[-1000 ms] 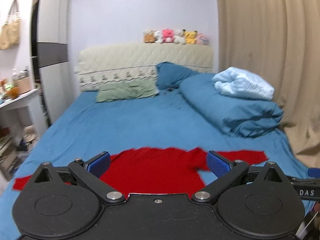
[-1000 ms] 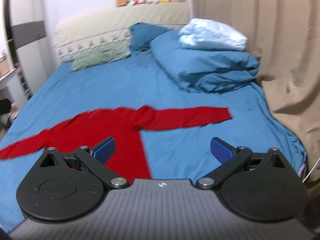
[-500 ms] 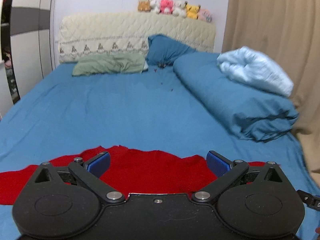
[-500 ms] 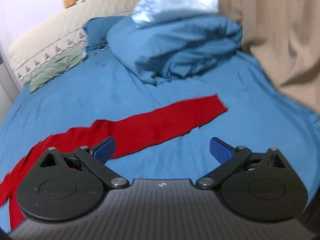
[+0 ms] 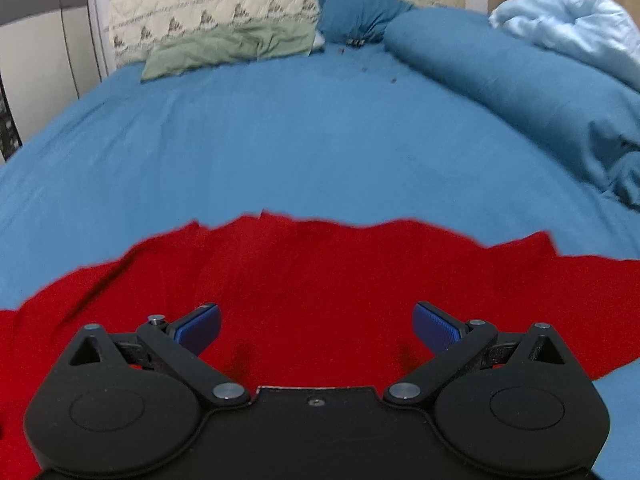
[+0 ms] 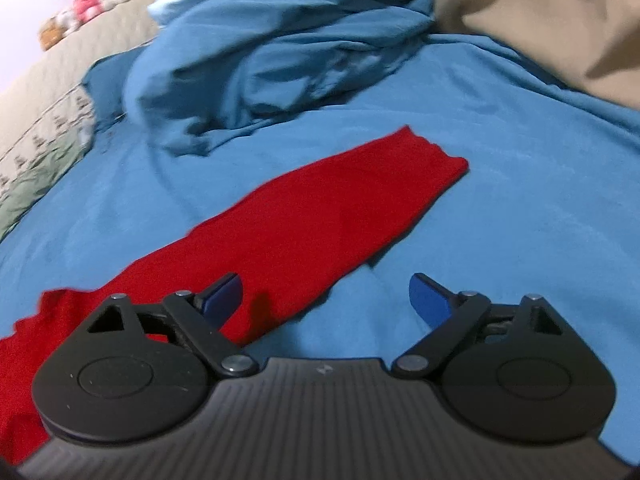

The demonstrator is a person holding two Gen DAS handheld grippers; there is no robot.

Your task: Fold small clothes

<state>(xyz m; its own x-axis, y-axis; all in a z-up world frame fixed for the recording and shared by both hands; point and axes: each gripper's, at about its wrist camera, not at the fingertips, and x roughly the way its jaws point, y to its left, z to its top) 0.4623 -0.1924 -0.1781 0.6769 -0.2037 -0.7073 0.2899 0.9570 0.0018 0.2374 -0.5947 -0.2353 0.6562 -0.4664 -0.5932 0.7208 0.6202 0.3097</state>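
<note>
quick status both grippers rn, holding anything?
Left gripper: open, empty, over the red garment.
Right gripper: open, empty, over the garment's sleeve edge.

Left gripper (image 5: 316,326): jaws spread wide, blue pads (image 5: 198,328) far apart, nothing between them, pointing forward and low. Right gripper (image 6: 326,296): also wide open, holding nothing, tilted a little, blue pads (image 6: 430,302) well apart. Both black bodies filling the bottom of each wrist view.
</note>
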